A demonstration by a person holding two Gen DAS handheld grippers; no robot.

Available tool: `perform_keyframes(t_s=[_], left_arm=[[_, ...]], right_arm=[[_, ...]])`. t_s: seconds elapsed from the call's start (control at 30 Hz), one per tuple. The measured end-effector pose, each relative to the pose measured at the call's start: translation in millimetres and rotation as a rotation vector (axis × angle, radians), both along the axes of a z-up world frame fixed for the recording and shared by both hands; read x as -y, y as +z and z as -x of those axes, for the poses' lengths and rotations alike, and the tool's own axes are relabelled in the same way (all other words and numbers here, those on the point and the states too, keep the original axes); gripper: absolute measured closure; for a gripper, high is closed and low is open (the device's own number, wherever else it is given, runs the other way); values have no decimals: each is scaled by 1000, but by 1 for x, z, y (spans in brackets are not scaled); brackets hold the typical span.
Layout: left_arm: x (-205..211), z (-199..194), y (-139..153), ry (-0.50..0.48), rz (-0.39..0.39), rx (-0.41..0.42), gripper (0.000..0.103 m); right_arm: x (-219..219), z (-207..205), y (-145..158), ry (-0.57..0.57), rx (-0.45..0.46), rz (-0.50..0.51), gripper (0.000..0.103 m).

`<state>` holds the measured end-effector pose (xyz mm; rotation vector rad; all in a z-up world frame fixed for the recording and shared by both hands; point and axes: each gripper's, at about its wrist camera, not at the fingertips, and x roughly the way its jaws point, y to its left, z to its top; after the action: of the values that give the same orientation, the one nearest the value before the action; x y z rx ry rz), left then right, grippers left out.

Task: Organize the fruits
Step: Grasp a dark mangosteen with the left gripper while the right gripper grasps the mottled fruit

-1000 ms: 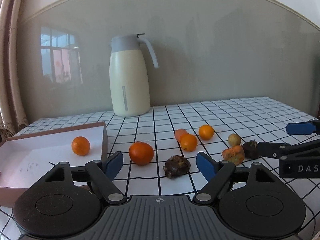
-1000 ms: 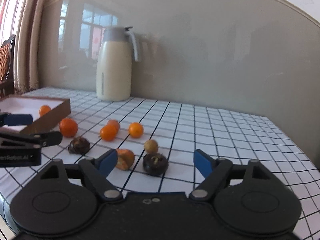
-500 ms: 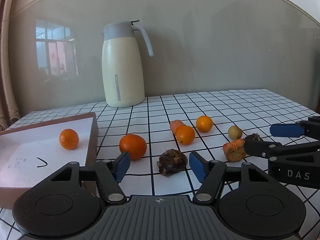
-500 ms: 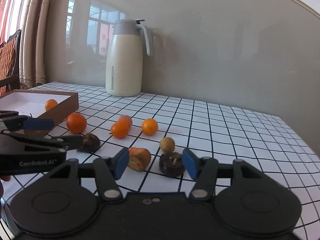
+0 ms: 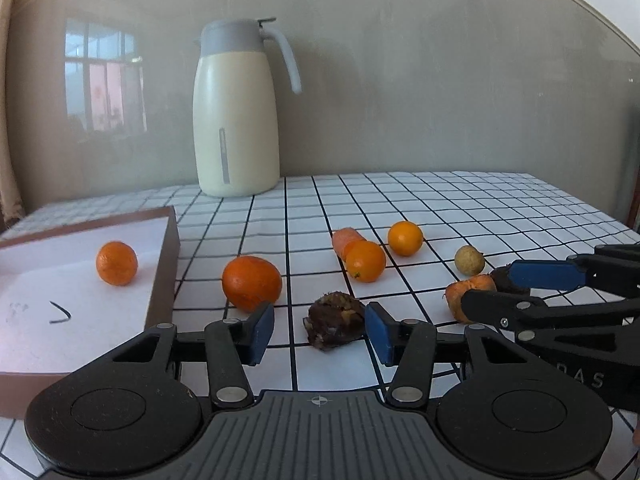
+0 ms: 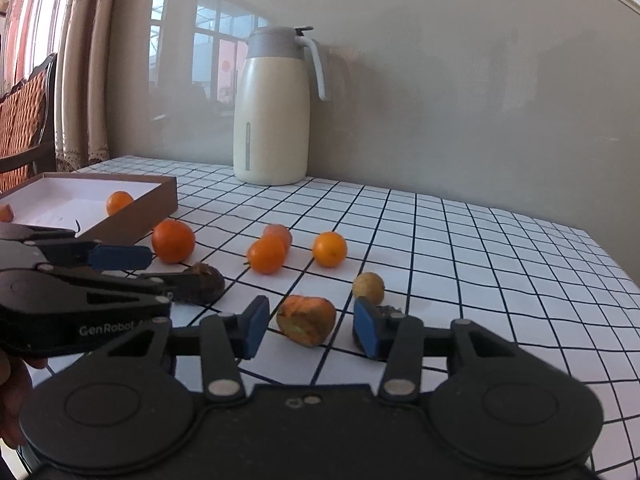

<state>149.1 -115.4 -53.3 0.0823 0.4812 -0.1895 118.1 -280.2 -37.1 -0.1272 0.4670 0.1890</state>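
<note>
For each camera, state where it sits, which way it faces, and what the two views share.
Left wrist: on the left tongs, facing the wall across the checked tablecloth; open blue-padded fingers bracket a dark brown shrivelled fruit.
Right wrist: on the right tongs, facing likewise; open fingers flank a wrinkled orange fruit.
Shared: the cream thermos jug, the brown shallow box, and each other's tongs.

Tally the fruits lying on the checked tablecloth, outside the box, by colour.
Orange fruits: 5
Dark brown fruits: 2
Tan fruit: 1
Total: 8
</note>
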Motion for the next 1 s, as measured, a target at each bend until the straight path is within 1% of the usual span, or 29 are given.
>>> perform_keyframes(t_s=[0.13, 0.2, 0.4, 0.47, 0.57, 0.83, 0.97, 1.0], left_arm=[[0, -8, 0, -6, 9, -40, 51], [0, -11, 2, -5, 6, -43, 51], [1, -18, 3, -23, -4, -64, 51], [1, -20, 3, -27, -1, -71, 51], [2, -23, 2, -29, 2, -75, 51], [1, -31, 0, -39, 30, -113, 51], [-3, -38, -2, -52, 72, -154, 51], [-3, -38, -2, -53, 71, -155, 52]], right_arm=[[-2, -3, 1, 0, -23, 2, 66], [-4, -5, 3, 3, -21, 15, 66], [-12, -13, -2, 4, -61, 41, 69], [-12, -16, -2, -3, -70, 39, 71], [-11, -20, -3, -12, -84, 36, 71], [-10, -29, -4, -16, -112, 28, 73], [-8, -32, -5, -9, -117, 10, 73], [-8, -32, -5, -8, -118, 7, 73]])
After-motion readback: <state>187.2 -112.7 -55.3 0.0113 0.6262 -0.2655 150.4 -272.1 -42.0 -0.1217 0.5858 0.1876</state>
